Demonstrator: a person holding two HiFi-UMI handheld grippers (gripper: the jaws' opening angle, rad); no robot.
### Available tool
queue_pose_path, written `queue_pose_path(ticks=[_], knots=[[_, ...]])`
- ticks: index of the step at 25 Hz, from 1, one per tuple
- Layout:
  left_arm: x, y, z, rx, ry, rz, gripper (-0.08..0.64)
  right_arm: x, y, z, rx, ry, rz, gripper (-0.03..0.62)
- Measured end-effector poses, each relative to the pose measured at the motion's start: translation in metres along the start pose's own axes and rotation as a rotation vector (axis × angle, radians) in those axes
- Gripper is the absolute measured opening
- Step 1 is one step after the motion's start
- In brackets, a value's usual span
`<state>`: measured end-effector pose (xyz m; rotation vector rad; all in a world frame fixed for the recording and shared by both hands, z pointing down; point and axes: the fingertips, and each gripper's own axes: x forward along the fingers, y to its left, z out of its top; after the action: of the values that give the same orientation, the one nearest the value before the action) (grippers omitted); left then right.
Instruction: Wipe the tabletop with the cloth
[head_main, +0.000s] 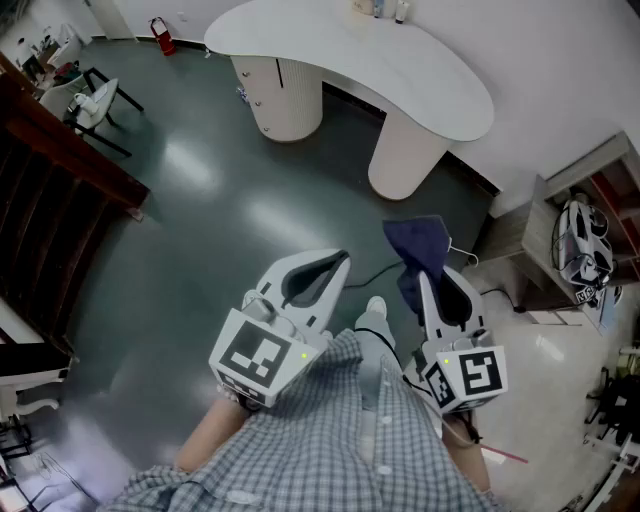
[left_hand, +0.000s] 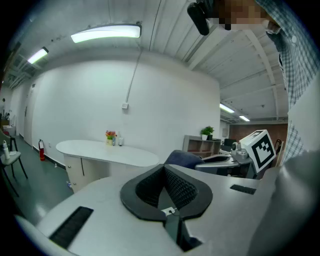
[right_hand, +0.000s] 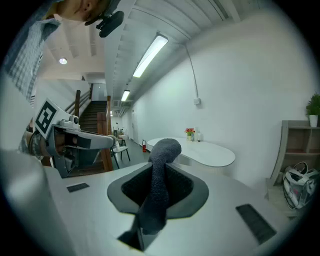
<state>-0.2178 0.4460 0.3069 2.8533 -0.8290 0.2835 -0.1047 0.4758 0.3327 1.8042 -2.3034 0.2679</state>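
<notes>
Cloth: A dark blue cloth (head_main: 418, 248) was held clamped between the fingers (right_hand: 182, 187) of the right gripper (head_main: 437, 285). Its free end was bunched above the tips and drooped forward. It was carried in the air and touched no surface.
Left gripper: The left gripper (head_main: 333, 264) was held beside the right, its fingers (left_hand: 181, 188) pressed together on nothing. It was judged to be kept idle while the cloth was carried.
Desk: The white desk (head_main: 400, 70) was seen ahead across the floor (head_main: 220, 220), well apart from both grippers. Wiping was judged not yet begun, and an approach was called for first.
Materials: The cloth appeared knitted, soft and limp. The desk top was smooth, matt and kidney-shaped, and was borne on rounded pedestals. The finger pads were black and mesh-textured. The floor was glossy grey-green.
Obstacle: Flowers (left_hand: 110, 135) were set at the desk's far edge and would have to be wiped round.
</notes>
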Motion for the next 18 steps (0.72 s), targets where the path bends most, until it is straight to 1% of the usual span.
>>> queue_pose_path(ticks=[3,8,13,18], knots=[[0.001,0.004,0.003,0.0,-0.016,0.016,0.006,0.006,0.0,0.0,-0.003,0.0,0.009,0.063],[0.009,0.008,0.001,-0.003,-0.005,0.026,0.006,0.016,-0.008,-0.001,-0.003,0.013,0.012,0.063],[0.024,0.016,-0.003,-0.008,0.02,0.045,0.006,0.028,-0.029,-0.009,0.034,0.048,-0.003,0.063],[0.042,0.027,0.002,-0.022,0.021,0.1,0.006,0.043,-0.054,-0.009,0.033,0.064,0.014,0.063]])
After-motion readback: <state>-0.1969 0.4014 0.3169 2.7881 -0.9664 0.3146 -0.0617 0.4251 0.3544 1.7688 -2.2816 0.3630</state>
